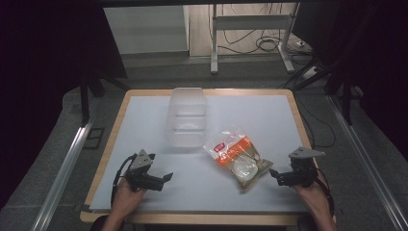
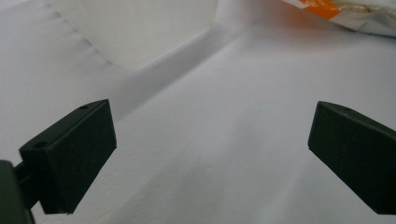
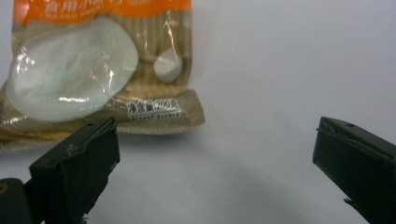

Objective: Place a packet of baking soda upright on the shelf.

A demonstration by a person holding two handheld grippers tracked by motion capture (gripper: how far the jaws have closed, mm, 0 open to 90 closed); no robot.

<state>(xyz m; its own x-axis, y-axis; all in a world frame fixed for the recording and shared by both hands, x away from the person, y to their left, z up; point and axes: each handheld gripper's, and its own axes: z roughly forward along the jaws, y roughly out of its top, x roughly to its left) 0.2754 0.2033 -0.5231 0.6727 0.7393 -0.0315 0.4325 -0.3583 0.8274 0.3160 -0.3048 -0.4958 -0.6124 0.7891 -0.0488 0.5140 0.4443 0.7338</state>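
A clear plastic container (image 1: 187, 117) stands empty and lidless near the far edge of the desk (image 1: 269, 115), its ribbed walls see-through against the white desk top. In the left gripper view the container's pale wall (image 2: 140, 28) rises ahead of the jaws, with nothing visible inside it.

Just beside the container, towards the person's right, lies a sealed food pouch (image 1: 237, 156) — flat on the desk, turned at a slant. The pouch has an orange band across its upper part, a small red label near its top corner and a tan striped lower part. Through the clear film shows a pale, rounded lump of its contents (image 3: 70, 74). In the right gripper view the pouch (image 3: 100, 65) carries white Chinese characters on the orange band, cut off by the frame edge and only partly legible, and a small white strip of print near the bottom seam, with figures that look like a weight but are too blurred to read for certain.

The left claw (image 1: 167, 177) rests low on the near left of the desk, held in the person's hand, jaws spread wide with nothing between them. The right claw (image 1: 273, 173) sits at the near right — jaws likewise gaping and empty, its tips just short of the pouch's lower corner, one jaw close to the bottom seam.
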